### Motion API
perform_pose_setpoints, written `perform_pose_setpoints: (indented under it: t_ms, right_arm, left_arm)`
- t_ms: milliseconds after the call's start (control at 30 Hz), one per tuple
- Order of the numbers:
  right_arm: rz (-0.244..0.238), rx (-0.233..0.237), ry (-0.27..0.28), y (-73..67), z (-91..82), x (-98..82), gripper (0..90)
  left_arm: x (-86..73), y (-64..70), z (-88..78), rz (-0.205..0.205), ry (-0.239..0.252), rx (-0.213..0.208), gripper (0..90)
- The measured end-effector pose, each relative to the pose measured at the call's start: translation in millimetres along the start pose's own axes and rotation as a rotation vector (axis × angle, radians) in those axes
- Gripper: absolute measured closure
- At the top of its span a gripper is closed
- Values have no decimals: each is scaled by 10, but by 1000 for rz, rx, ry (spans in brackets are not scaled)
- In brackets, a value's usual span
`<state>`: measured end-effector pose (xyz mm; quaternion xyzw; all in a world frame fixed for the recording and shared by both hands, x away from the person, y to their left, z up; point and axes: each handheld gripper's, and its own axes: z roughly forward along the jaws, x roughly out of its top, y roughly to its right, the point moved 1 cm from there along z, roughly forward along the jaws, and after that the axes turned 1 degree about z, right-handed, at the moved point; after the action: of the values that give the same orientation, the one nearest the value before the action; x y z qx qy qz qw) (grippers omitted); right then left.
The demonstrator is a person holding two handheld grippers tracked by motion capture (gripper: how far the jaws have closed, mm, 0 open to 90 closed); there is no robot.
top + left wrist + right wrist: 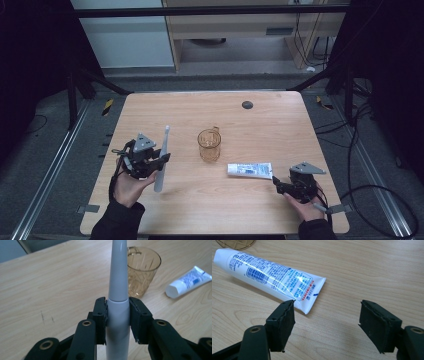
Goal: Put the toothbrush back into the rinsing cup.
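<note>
Overhead, high view: the wooden table (260, 107) carries an amber glass cup (209, 144) near its centre and a toothpaste tube (249, 170) to the cup's right, lying flat. The left hand (129, 186) enters from the bottom edge, sleeve dark, with the left gripper (159, 161) raised over the table's left part and clamped on a white toothbrush (161, 159) that slants away from the person. The right hand (303, 205) rests near the table's front right corner; the right gripper (276, 183) points toward the tube's near end. The bristle end of the brush is too small to make out.

Left gripper view: both jaws press the toothbrush (117, 305) at the collar where handle meets narrower neck. Its top is cut off by the frame's upper edge. The cup (143, 270) stands behind, partly hidden by the neck; the tube's cap end (190, 281) lies at right.

Right gripper view: jaws spread wide, holding nothing. The tube's flat crimped end (279, 277) lies just beyond the left jaw; whether they touch cannot be told. The cup's base is clipped at top left.
</note>
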<state>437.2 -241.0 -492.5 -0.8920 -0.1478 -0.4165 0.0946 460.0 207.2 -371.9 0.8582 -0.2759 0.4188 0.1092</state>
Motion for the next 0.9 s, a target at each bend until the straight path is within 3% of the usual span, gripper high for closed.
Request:
perform_pose_setpoints:
  t_ms: [300, 633, 900]
  right_arm:
    - [3, -5, 16, 7, 2, -4, 280]
    - [2, -3, 18, 6, 2, -3, 280]
    - [2, 1, 16, 10, 11, -3, 280]
  left_arm:
    - [174, -95, -40, -35, 99, 13, 677]
    - [463, -82, -43, -35, 209, 41, 677]
    - [638, -100, 10, -67, 307, 37, 677]
